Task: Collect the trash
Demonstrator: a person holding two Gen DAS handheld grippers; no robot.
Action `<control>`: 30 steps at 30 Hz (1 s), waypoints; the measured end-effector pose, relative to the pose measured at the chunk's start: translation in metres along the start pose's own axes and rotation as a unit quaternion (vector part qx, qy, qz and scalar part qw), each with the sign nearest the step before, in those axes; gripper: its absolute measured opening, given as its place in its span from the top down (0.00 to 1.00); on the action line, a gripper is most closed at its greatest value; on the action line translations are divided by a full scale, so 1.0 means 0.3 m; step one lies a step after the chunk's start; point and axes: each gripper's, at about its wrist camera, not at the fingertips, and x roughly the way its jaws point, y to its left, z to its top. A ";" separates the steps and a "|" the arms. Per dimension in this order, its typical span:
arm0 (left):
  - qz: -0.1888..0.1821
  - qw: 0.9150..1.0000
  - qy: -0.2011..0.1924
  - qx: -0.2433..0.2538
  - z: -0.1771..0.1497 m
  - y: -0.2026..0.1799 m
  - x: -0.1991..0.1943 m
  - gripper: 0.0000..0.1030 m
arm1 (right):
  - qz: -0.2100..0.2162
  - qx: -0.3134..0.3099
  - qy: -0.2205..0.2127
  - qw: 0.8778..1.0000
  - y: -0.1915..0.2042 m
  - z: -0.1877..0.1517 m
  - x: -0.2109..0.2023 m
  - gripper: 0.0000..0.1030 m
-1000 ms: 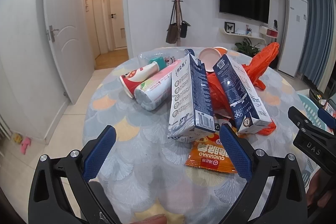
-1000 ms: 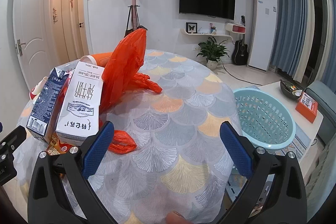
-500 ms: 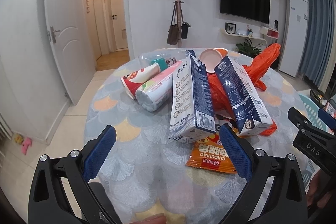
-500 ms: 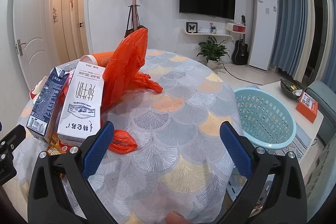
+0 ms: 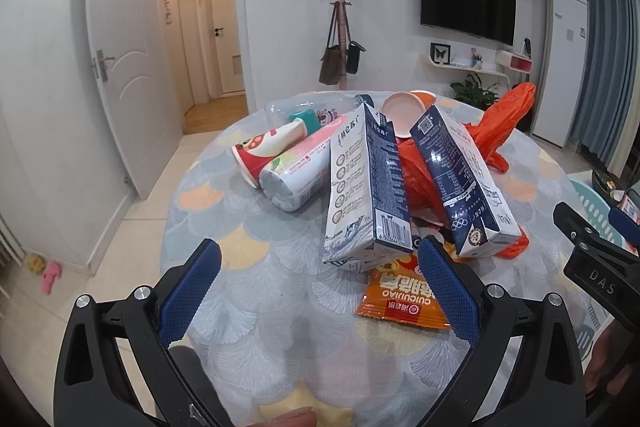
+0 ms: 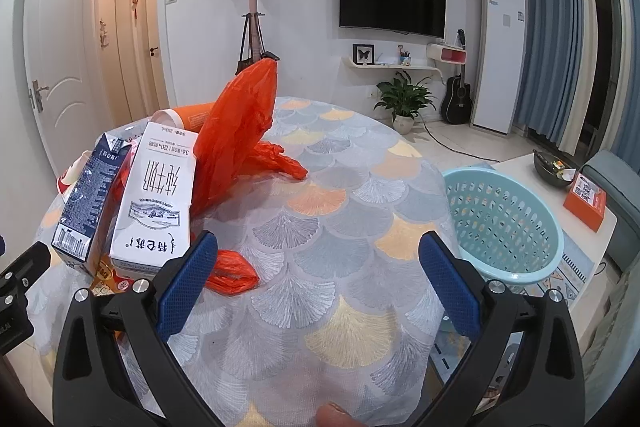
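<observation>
both the left claw point(image 5: 318, 281) and the right claw point(image 6: 318, 277) are held spread wide and empty, as a second ago; only a slight creep toward the pile is noticed, so no trash is collected yet. beyond the left claw, two milk cartons point(image 5: 370, 187) lean on the tabletop point(image 5: 248, 291), long axes running away, bases nearest, over an orange snack packet point(image 5: 404, 297). a blue basket point(image 6: 502, 223) is seen rightward.

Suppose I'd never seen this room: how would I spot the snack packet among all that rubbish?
Start at the round table with the fan-patterned cloth. Two tall milk cartons lean in the heap; at their near end lies the orange snack packet, partly tucked under them. It is the only flat foil pouch, with white lettering, unlike the crumpled orange plastic bag behind.
</observation>
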 end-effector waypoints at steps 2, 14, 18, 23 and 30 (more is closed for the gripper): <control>0.000 1.000 0.002 -0.001 -0.003 0.000 0.001 0.07 | -0.001 -0.002 0.001 1.000 0.002 -0.001 -0.001 0.06; -0.001 1.000 0.002 0.000 -0.007 -0.003 -0.002 0.07 | -0.004 -0.001 -0.001 1.000 -0.002 0.001 -0.002 0.06; -0.001 1.000 0.003 -0.001 -0.008 -0.002 -0.003 0.07 | -0.003 -0.001 0.000 1.000 -0.003 0.001 -0.003 0.06; -0.001 1.000 0.003 0.000 -0.009 -0.002 -0.004 0.07 | -0.003 -0.001 0.000 1.000 -0.005 0.000 -0.004 0.06; -0.002 1.000 0.000 0.001 -0.006 -0.002 -0.006 0.07 | -0.003 -0.003 -0.002 1.000 -0.003 0.001 -0.009 0.06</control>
